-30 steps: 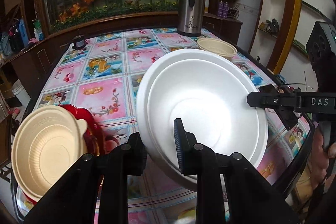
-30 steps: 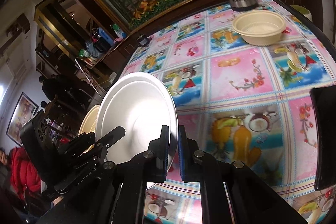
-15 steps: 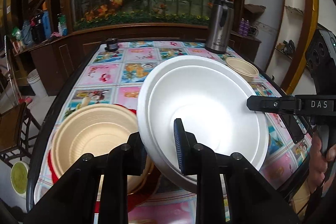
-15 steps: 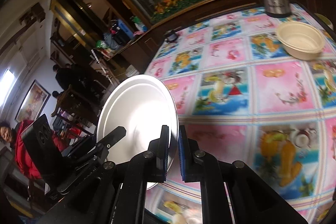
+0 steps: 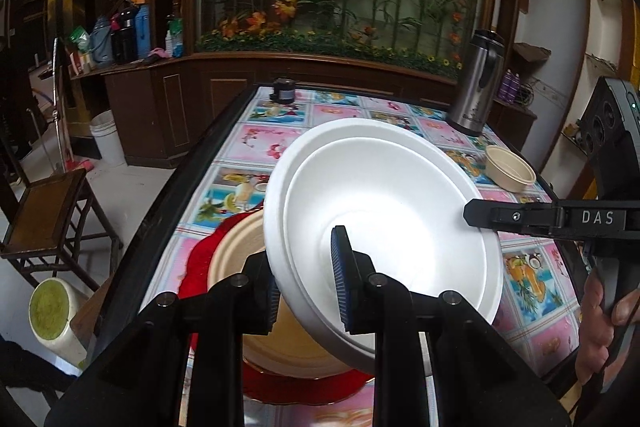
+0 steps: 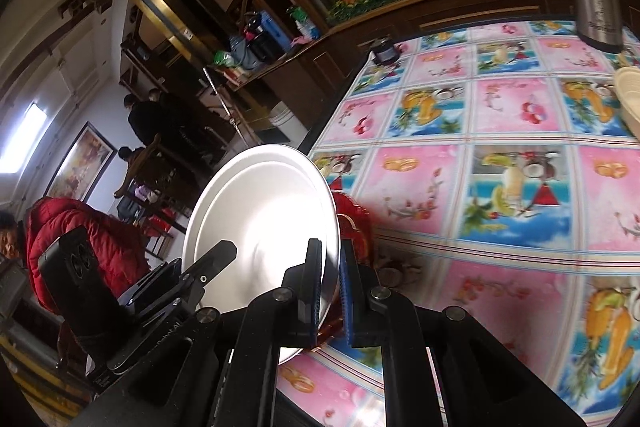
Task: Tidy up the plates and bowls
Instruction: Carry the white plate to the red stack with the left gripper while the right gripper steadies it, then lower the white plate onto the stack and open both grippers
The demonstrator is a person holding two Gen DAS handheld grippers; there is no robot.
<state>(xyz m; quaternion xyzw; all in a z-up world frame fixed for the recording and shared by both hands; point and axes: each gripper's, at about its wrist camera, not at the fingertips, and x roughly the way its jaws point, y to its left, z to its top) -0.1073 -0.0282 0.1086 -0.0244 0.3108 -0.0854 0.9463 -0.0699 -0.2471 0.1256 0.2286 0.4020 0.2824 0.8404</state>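
Both grippers – left gripper (image 5: 306, 279) and right gripper (image 6: 330, 285) – clamped the tilted white bowl (image 5: 384, 227), beige bowl (image 5: 236, 247) directly beneath, left gripper nearer.

1 white bowl (image 5: 384, 211), 2 beige bowls (image 5: 510, 169), 1 red plate (image 5: 200, 259), 1 flask (image 5: 478, 83)

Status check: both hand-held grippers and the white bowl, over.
Left hand-held gripper and right hand-held gripper both shut on white bowl rim. Bowl tilted, held above tan bowl on red plate. Nothing between.
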